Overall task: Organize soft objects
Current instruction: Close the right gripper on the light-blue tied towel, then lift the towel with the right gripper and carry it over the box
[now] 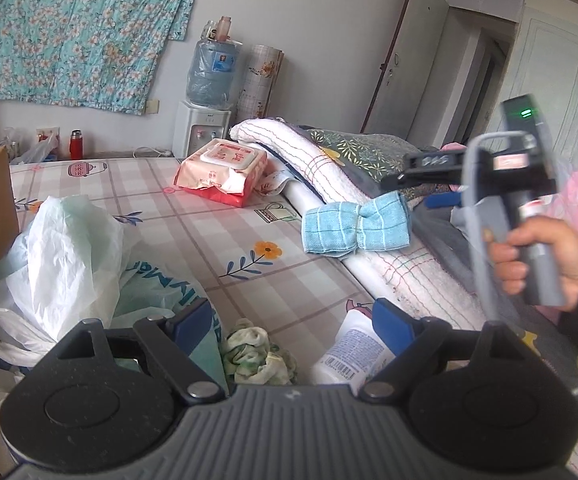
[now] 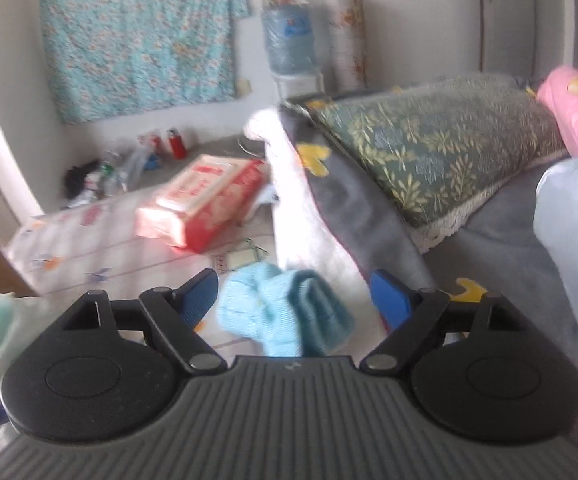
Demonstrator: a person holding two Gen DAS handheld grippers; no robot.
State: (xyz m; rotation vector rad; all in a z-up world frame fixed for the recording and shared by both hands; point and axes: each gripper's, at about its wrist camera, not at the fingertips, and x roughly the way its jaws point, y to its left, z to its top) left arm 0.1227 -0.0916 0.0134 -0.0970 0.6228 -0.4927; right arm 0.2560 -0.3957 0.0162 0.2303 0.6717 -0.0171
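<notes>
Left wrist view
Left gripper [image 1: 293, 320]: jaws spread wide, nothing held; a crumpled green-white cloth [image 1: 259, 354] lies between the fingers, low centre.
Blue cloth [image 1: 357, 224]: right of centre, resting on the white towel roll [image 1: 321, 160].
Right gripper [image 1: 399, 178]: at right edge, held by a hand [image 1: 545, 256].

Right wrist view
Right gripper [image 2: 295, 292]: jaws apart, gripping nothing.
Blue cloth [image 2: 285, 312]: low centre, between the fingers, untouched.

Cloth [image 1: 356, 227] on blanket [image 1: 329, 168] edge; wipes pack [image 1: 225, 170] left, behind.
</notes>
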